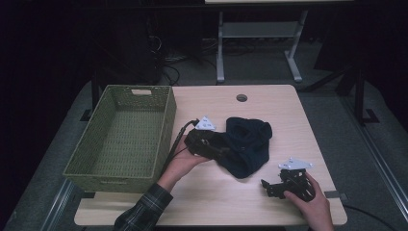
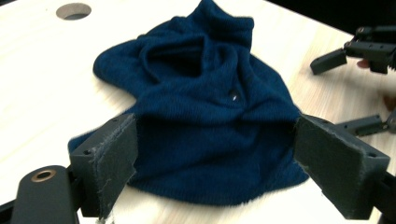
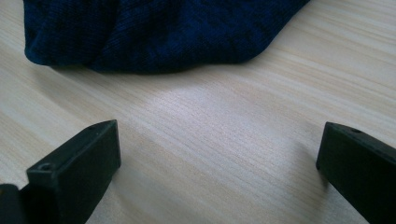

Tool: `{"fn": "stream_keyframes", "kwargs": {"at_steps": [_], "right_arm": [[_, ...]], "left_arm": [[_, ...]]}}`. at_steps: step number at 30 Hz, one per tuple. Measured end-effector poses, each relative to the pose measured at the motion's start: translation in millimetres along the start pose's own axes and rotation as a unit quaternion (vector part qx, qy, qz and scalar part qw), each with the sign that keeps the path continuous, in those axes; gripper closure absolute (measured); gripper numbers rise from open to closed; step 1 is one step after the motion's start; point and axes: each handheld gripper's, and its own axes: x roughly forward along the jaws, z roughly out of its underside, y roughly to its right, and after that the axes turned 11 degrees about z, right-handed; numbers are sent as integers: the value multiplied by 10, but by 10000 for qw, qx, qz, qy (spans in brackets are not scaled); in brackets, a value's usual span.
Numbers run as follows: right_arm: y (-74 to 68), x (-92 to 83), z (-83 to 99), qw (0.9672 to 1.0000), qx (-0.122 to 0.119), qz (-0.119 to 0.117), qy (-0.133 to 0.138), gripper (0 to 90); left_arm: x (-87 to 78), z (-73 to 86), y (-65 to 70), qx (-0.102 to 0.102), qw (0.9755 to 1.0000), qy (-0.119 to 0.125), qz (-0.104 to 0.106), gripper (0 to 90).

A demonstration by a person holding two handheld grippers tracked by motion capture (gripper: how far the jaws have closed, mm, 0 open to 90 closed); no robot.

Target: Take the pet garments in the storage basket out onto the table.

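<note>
The dark blue cloth [image 1: 248, 147] lies crumpled mid-tabletop [image 1: 288, 110], with the green basket [image 1: 166, 125] at its 9 o'clock, sitting empty. The left gripper [image 1: 222, 153] is at the cloth's 9 o'clock edge, its 2 fingers [image 2: 109, 161] spread wide on either side of the near hem with fabric between them but not pinched, so it is released. The right gripper [image 1: 269, 186] rests on the tabletop at the cloth's 4 o'clock, just clear of it, its fingers [image 3: 77, 165] also apart over bare wood with nothing held. The step in hand looks like taking hold of the cloth, probably to move it toward the basket. To do it well, push the left fingers low and forward so they bite a thick fold rather than 1 thin layer, then close fully before lifting. The right gripper should slide toward 10 o'clock and catch the opposite edge, so the cloth lifts without trailing or snagging on the basket rim.
</note>
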Motion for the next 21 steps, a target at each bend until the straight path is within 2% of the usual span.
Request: {"fn": "stream_keyframes", "kwargs": {"at_steps": [6,12,15,21], "right_arm": [[0,0,0,10000,1,-1,-1,0],[-2,0,0,10000,18,-1,-1,0],[-1,0,0,10000,12,0,1,0],[-3,-1,-1,10000,25,0,-4,0]], "left_arm": [[-66,175,29,-87,9999,24,-104,137],[-124,423,73,-89,9993,51,-355,135],[-134,533,81,-161,9992,-12,-376,134],[-109,720,112,-182,9986,-157,-480,133]]}}
